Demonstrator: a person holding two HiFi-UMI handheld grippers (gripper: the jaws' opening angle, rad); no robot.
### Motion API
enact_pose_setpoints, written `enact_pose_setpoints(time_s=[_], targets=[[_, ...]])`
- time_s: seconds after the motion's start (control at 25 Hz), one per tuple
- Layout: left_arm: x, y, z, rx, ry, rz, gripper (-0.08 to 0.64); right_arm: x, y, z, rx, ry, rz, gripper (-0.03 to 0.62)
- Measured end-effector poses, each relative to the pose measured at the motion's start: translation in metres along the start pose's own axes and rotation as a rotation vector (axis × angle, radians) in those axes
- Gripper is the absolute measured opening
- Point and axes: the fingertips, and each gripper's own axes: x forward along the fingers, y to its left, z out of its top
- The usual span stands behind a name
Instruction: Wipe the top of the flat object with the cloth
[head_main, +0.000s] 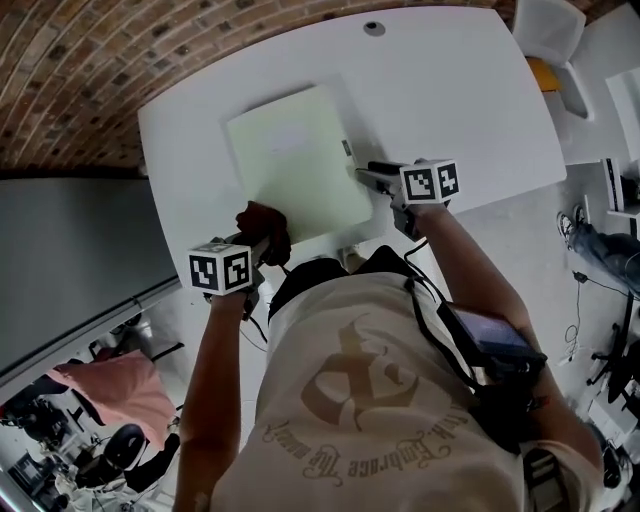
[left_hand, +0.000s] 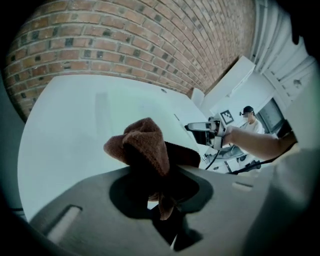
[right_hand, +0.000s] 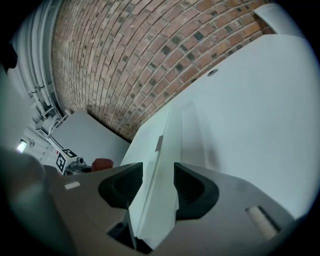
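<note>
A pale green flat object (head_main: 300, 165) lies on the white table (head_main: 450, 90), in front of the person. My left gripper (head_main: 258, 240) is shut on a bunched brown cloth (head_main: 262, 228) at the object's near left corner. In the left gripper view the cloth (left_hand: 145, 147) bulges up out of the jaws. My right gripper (head_main: 370, 172) is at the object's right edge. The right gripper view shows that edge of the flat object (right_hand: 155, 175) running between the two jaws, which are shut on it. The cloth (right_hand: 102, 164) shows small at the left there.
A round grommet (head_main: 374, 28) sits near the table's far edge. A white chair (head_main: 550, 30) stands at the far right corner. Brick wall (left_hand: 125, 40) runs behind the table. A grey panel (head_main: 70, 250) stands to the left, with cables and gear on the floor around it.
</note>
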Motion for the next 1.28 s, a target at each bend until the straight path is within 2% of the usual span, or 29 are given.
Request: enact_pose_setpoints(time_s=[0.28, 0.48, 0.76, 0.84, 0.96, 1.28], targets=[[0.046, -0.063, 0.029, 0.139, 0.049, -0.129, 0.083, 0.031, -0.003, 0.033, -0.069, 0.049, -0.028, 0.210], [0.079, -0.106, 0.035, 0.257, 0.125, -0.201, 0.083, 0.043, -0.002, 0.028, -0.082, 0.117, -0.040, 0.201], [0.122, -0.150, 0.036, 0.389, 0.217, -0.255, 0.083, 0.043, -0.004, 0.027, -0.072, 0.135, -0.022, 0.195], [0.135, -0.152, 0.035, 0.387, 0.240, -0.248, 0.083, 0.040, -0.010, 0.028, -0.069, 0.136, -0.020, 0.195], [0.140, -0.147, 0.034, 0.331, 0.235, -0.254, 0.083, 0.039, -0.014, 0.028, -0.061, 0.134, -0.016, 0.195], [0.103, -0.107, 0.015, 0.250, 0.218, -0.180, 0.083, 0.042, -0.007, 0.026, -0.061, 0.130, -0.004, 0.196]])
